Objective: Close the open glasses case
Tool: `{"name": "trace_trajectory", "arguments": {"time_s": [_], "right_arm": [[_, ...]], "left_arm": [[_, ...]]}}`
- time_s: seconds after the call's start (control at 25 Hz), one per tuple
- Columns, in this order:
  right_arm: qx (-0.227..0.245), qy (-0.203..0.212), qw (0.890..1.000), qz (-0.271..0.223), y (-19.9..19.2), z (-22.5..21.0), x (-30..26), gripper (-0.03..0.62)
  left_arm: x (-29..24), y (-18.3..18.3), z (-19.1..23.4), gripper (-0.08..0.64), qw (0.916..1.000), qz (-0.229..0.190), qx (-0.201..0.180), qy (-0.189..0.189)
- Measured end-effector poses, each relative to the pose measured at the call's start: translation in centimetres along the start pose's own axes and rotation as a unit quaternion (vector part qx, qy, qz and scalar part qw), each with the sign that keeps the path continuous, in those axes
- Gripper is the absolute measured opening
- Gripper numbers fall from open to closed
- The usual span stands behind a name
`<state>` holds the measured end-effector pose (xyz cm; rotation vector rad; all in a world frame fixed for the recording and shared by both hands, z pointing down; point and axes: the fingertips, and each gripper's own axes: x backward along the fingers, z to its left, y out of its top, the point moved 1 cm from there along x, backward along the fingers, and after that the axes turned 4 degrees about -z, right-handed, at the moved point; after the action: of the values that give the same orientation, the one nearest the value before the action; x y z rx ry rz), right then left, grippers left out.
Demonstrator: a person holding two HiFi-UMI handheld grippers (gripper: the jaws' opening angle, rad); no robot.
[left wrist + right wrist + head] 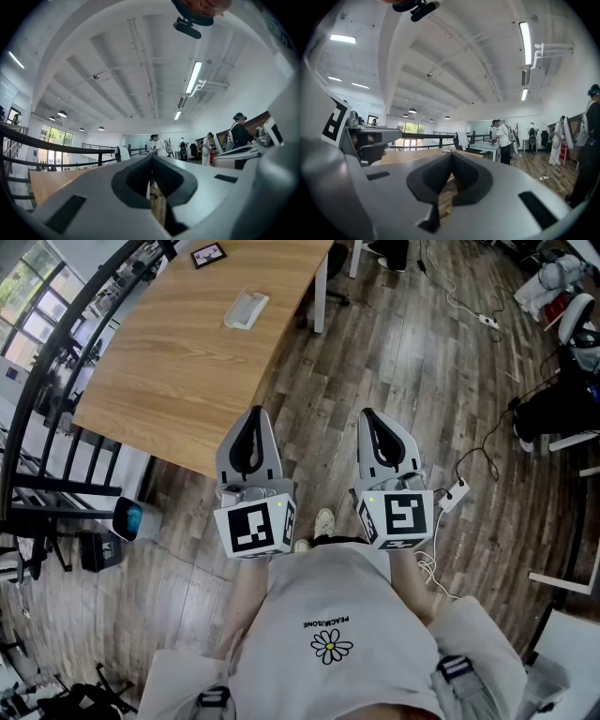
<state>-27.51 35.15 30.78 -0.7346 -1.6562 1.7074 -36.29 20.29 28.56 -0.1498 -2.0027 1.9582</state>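
The glasses case (246, 308), pale grey and lying open, rests on the far part of the wooden table (169, 371) in the head view. Both grippers are held level in front of the person's body, well short of the case and over the floor beside the table's near corner. My left gripper (255, 412) is shut with nothing in it; in the left gripper view its jaws (151, 156) meet at the tip. My right gripper (367, 414) also has its jaws together and empty, as seen in the right gripper view (451, 154).
A small black-framed object (207, 254) lies at the table's far edge. A dark railing (56, 343) runs along the left. Cables and a power strip (457, 491) lie on the wood floor at the right. People (159, 145) stand far across the room.
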Motion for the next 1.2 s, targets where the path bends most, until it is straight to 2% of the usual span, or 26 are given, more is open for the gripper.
{"name": "trace_trajectory", "arguments": {"time_s": [0.48, 0.68, 0.8, 1.2], "right_arm": [[0.010, 0.015, 1.000, 0.010, -1.3, -0.5, -1.4, 0.003], [-0.010, 0.021, 1.000, -0.012, -0.8, -1.7, -2.9, 0.005], [-0.004, 0.024, 1.000, -0.015, -0.9, -2.6, -4.1, 0.005], [0.015, 0.023, 0.999, -0.025, -1.0, -5.6, -10.1, 0.005]], "left_arm": [[-1.5, -1.0, 0.6, 0.017, 1.0000, 0.001, -0.001, 0.009], [-3.6, -0.3, 1.2, 0.017, 0.9997, -0.012, -0.004, 0.020], [-4.9, -0.4, 1.5, 0.017, 0.9995, -0.021, -0.003, 0.026], [-12.7, -1.9, 1.3, 0.017, 0.9993, -0.037, 0.001, -0.002]]}}
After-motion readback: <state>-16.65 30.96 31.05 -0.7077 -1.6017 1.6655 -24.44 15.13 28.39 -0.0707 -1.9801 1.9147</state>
